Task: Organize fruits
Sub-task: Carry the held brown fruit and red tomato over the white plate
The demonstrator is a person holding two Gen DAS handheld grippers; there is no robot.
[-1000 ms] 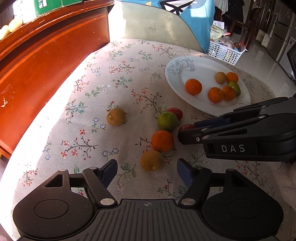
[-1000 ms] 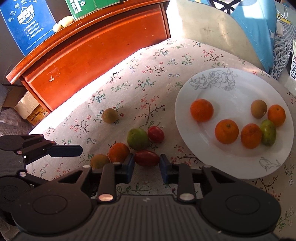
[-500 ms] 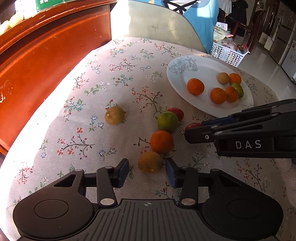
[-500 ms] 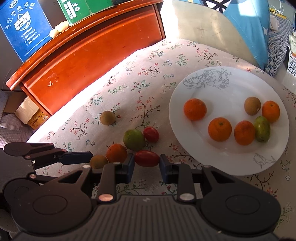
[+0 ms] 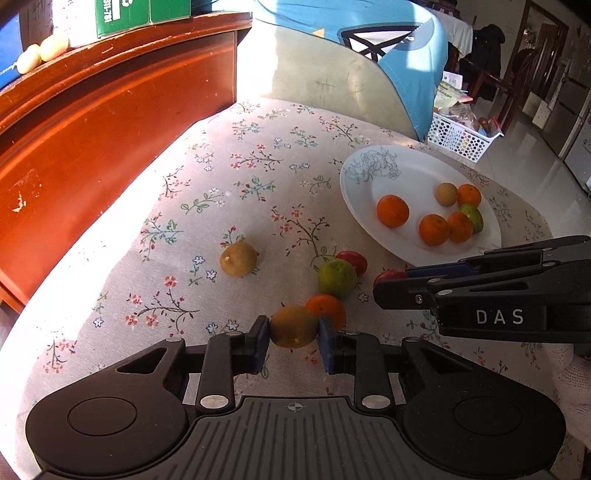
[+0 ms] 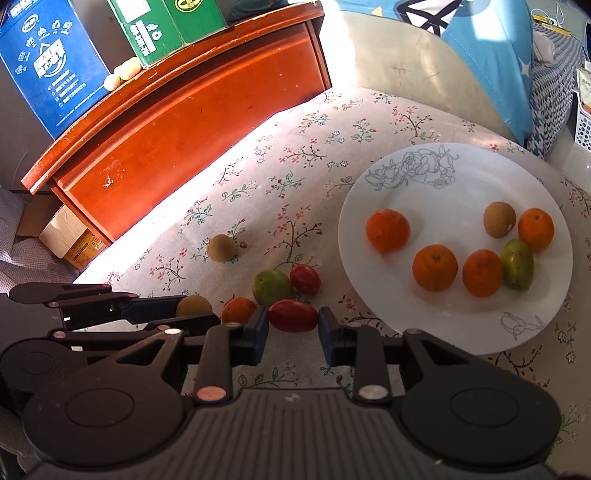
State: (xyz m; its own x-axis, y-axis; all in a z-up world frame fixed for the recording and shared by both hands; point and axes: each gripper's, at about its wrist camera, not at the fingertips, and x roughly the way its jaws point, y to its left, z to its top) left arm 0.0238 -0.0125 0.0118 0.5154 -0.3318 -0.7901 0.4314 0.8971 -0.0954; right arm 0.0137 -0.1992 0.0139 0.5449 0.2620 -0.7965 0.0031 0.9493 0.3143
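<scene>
**A:** Two grippers work low over a floral tablecloth (image 5: 229, 192). What lies beyond it?

**B:** Past the cloth, a red-brown wooden cabinet (image 6: 192, 122) fills the upper left of both views. A pale chair back draped in blue cloth (image 5: 369, 59) stands at top centre. A white perforated basket (image 5: 458, 138) sits at the upper right of the left wrist view.

**A:** Where do the fruits lie against each gripper?

**B:** At the bottom centre of the left wrist view, the left gripper (image 5: 293, 334) has its blue pads pressed against both sides of a brown fruit (image 5: 293, 326), pinching it. An orange fruit (image 5: 327, 310) touches it just behind. The right gripper (image 6: 293, 326) brackets a red oblong fruit (image 6: 293, 315); its left pad touches the fruit, and a sliver of gap seems to show on the right, so a firm pinch cannot be told. Further up come a green fruit (image 6: 271, 287) touching a small red fruit (image 6: 304, 278), then a lone brown fruit (image 6: 221, 248) to the left.

**A:** And the plate?

**B:** A white plate (image 6: 436, 184) lies at centre right, carrying four orange fruits, one brown and one green.

**A:** What does one view give that the other lacks?

**B:** The right wrist view shows a blue box (image 6: 51, 62) and green boxes (image 6: 166, 26) on the cabinet, plus a cardboard box (image 6: 70, 240) beneath it. The left wrist view shows the room's far doorway and tiled floor.
</scene>
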